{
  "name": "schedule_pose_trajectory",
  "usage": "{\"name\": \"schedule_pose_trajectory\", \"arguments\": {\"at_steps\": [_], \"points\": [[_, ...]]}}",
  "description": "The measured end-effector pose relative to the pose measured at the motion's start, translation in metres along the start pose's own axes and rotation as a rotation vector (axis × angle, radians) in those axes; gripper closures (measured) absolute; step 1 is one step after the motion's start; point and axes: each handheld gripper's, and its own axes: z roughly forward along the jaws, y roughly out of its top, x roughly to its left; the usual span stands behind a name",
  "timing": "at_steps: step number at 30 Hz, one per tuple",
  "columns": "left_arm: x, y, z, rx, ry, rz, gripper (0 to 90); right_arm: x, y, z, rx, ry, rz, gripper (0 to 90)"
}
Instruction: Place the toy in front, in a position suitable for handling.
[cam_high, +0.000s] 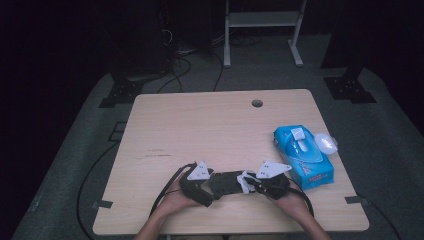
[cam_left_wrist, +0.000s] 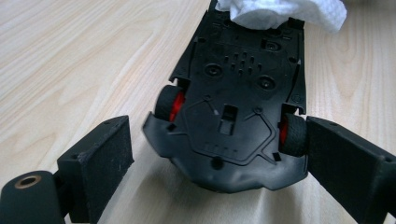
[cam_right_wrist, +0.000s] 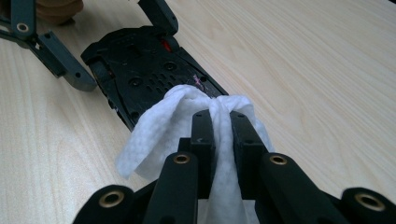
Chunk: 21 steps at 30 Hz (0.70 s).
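So you've got the toy car (cam_left_wrist: 238, 116) flipped belly-up on the desk (cam_high: 200, 125), black underside facing the camera, red hubs peeking out behind the little tyres. It sits near the front edge of the desk, right between your two hands, and well left of the blue wipes pack (cam_high: 303, 156).

Your left gripper (cam_left_wrist: 219, 154) is wide open around the car's near end. In the left gripper view the left one of its fingers (cam_left_wrist: 105, 163) stands clear of the car with bare desk showing in the gap, while the right one sits right up against a tyre; I can't tell if it actually presses on it. Nothing is clamped, so the car is just lying there on its roof.

Your right gripper (cam_right_wrist: 222, 123) is the opposite story: fingers pinched nearly together on a bunched-up white wipe (cam_right_wrist: 163, 126). The wipe bulges out past the tips and droops to one side, and its front fold rests on the far end of the car's underside, over the row of small holes in the chassis. From the left gripper view the same wipe hangs over the car's far end.

In the high view both hands sit low at the desk's front edge, either side of the car
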Motion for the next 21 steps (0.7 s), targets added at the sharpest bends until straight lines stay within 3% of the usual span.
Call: {"name": "schedule_pose_trajectory", "arguments": {"at_steps": [6, 13, 17, 19, 21], "points": [[-0.003, 0.003, 0.008, 0.021, 0.01, 0.034, 9.6, -0.001, -0.001, 0.0, -0.002, 0.003, 0.0, 81.1], [-0.001, 0.006, 0.006, 0.048, -0.032, 0.024, 20.2, -0.001, -0.002, 0.001, -0.013, 0.006, 0.012, 81.1], [-0.005, 0.006, 0.008, 0.056, -0.029, 0.04, 22.7, 0.015, 0.006, 0.006, -0.026, 0.063, -0.015, 81.1], [-0.009, 0.007, 0.01, 0.07, -0.023, 0.061, 22.8, 0.03, 0.012, 0.013, -0.02, 0.107, -0.056, 81.1], [-0.011, 0.007, 0.009, 0.073, -0.018, 0.075, 23.0, 0.043, 0.017, 0.018, -0.003, 0.109, -0.119, 81.1]]}}
